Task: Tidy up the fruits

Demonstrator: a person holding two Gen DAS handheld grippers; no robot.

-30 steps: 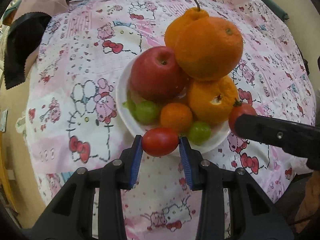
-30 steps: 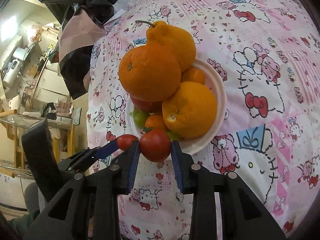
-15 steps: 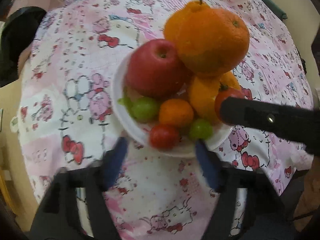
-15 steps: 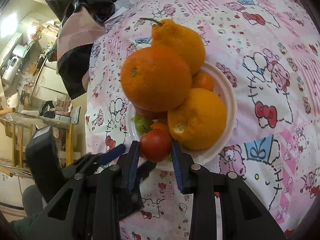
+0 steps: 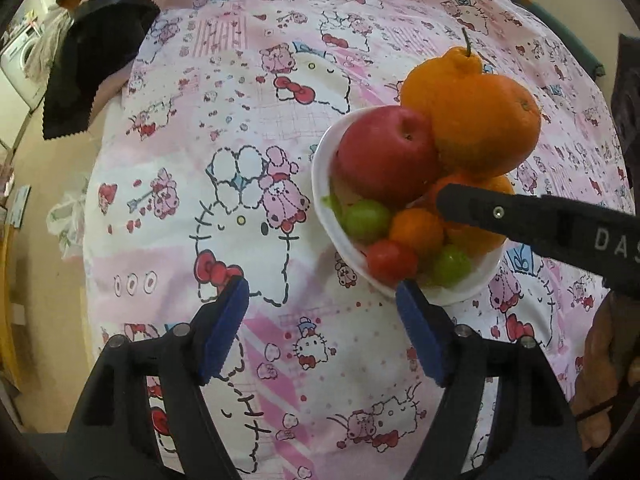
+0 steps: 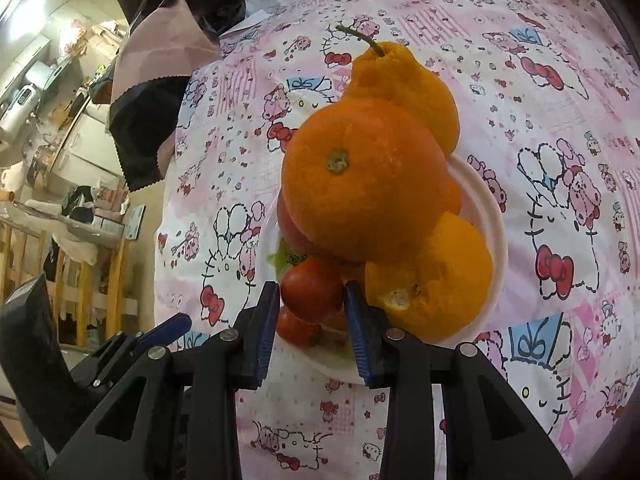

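A white plate [image 5: 320,184] on the pink cartoon-print cloth holds a red apple [image 5: 384,152], large oranges [image 5: 484,124], a small orange [image 5: 416,228], green grapes [image 5: 366,220] and a small red tomato [image 5: 390,260] at its near rim. My left gripper [image 5: 322,306] is open and empty, just short of the plate and to its left. My right gripper [image 6: 310,296] is shut on a second red tomato [image 6: 312,288] and holds it over the plate's near edge [image 6: 492,208], above the first tomato [image 6: 296,328].
Black and pink cloths [image 5: 92,80] lie at the table's far left edge. The right gripper's arm [image 5: 540,224] crosses the plate in the left wrist view. Kitchen furniture [image 6: 60,128] stands beyond the table edge.
My left gripper has let go of its tomato on the plate's near rim, opened wide and drawn back to the left. My right gripper has carried its tomato over the plate.
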